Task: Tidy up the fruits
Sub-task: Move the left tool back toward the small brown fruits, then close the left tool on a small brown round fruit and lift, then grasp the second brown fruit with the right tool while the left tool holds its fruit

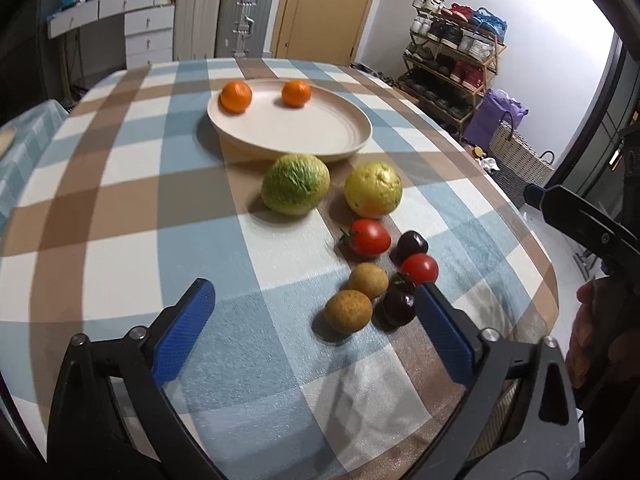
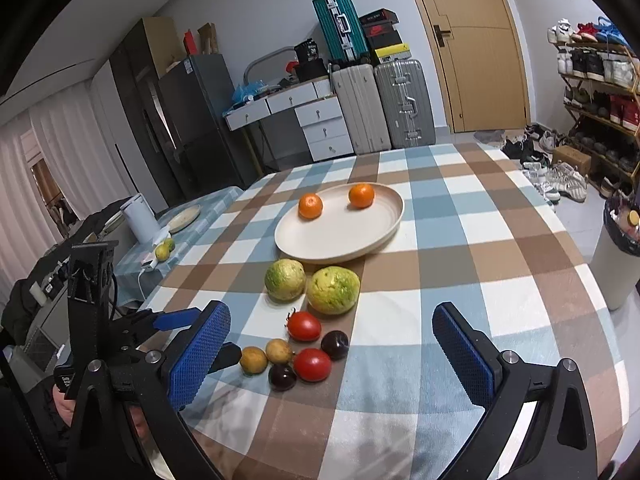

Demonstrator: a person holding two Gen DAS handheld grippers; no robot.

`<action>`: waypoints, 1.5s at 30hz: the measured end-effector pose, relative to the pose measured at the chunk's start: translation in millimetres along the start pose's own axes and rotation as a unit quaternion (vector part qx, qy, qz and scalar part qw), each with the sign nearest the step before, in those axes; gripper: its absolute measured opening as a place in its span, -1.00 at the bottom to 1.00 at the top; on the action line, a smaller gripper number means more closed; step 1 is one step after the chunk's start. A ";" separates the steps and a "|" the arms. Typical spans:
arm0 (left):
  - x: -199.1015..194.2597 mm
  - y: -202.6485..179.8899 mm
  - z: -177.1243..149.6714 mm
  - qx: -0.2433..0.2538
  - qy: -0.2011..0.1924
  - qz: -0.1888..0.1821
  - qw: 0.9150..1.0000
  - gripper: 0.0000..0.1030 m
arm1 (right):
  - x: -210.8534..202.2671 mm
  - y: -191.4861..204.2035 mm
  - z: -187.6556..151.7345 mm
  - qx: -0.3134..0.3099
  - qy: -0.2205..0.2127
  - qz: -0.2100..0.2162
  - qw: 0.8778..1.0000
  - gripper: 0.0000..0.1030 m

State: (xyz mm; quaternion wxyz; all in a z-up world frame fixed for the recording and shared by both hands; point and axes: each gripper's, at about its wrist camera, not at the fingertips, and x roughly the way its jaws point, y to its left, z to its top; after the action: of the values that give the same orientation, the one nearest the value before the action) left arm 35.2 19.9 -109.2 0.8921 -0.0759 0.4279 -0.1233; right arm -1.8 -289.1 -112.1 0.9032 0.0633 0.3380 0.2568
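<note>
A cream plate (image 1: 320,136) (image 2: 340,240) on the checked tablecloth holds two oranges (image 1: 236,97) (image 1: 296,93) (image 2: 310,206) (image 2: 361,195). In front of it lie two yellow-green fruits (image 1: 296,190) (image 1: 373,189) (image 2: 285,279) (image 2: 335,290). Nearer lie two red tomatoes (image 1: 370,237) (image 2: 305,326), two brown longans (image 1: 348,311) (image 2: 253,360) and dark cherries (image 1: 398,308) (image 2: 335,345). My left gripper (image 1: 316,304) is open and empty, its right finger beside the cherries. My right gripper (image 2: 332,336) is open and empty above the small fruits.
The table edge curves off on the right (image 1: 532,232). A side table on the left holds a white kettle (image 2: 140,218), a small plate and two small fruits (image 2: 164,250). Suitcases, drawers, a door and a shoe rack (image 1: 452,56) stand beyond.
</note>
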 end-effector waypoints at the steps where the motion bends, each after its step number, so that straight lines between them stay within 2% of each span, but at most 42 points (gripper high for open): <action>1: 2.5 0.9 -0.7 0.000 0.005 -0.007 1.000 0.80 | 1.6 -0.8 -0.7 0.001 0.002 0.000 1.000 1.00; 8: 11.0 3.3 -4.0 -0.005 0.020 -0.040 0.999 0.42 | 10.5 -2.5 -3.6 0.007 0.015 0.001 1.000 1.00; 11: 14.2 5.1 -4.1 -0.009 0.025 -0.057 0.998 0.16 | 14.0 -2.4 -4.2 0.007 0.020 0.002 1.000 1.00; 13: 16.1 5.6 -5.0 -0.009 0.031 -0.069 0.997 -0.12 | 14.9 -2.2 -4.5 0.007 0.022 0.001 1.000 1.00; 15: 17.8 5.2 -6.6 -0.009 0.036 -0.078 0.996 -0.25 | 15.9 -1.9 -4.8 0.007 0.024 0.001 1.000 1.00; 16: 19.4 4.7 -7.4 -0.009 0.041 -0.083 0.996 -0.40 | 15.9 -1.9 -4.9 0.007 0.025 0.002 1.000 1.00; 18: 21.3 3.8 -8.9 -0.008 0.046 -0.092 0.995 -0.50 | 15.8 -2.0 -5.0 0.007 0.025 0.001 1.000 1.00; 24: 20.1 5.5 -9.8 -0.010 0.043 -0.102 0.994 -0.52 | 16.5 -0.7 -5.2 0.004 0.029 -0.001 1.000 1.00; 32: -4.6 22.1 -6.4 -0.019 0.010 -0.091 0.996 -0.52 | 19.9 6.6 -4.3 -0.005 0.038 0.008 0.999 1.00; 38: -30.0 44.2 -6.0 -0.029 -0.021 -0.076 0.997 -0.52 | 37.7 22.8 -7.2 -0.020 0.082 0.036 0.996 1.00; 45: -49.0 71.2 -10.8 -0.047 -0.039 -0.070 0.996 -0.52 | 63.0 49.1 -9.4 -0.063 0.116 0.038 0.991 0.96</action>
State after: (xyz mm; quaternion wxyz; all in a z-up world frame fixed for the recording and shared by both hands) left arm 8.3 101.8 -96.7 0.8929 -0.1518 0.3916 -0.1621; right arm 11.8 -215.5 -141.6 0.8498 -0.0110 0.4211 0.3168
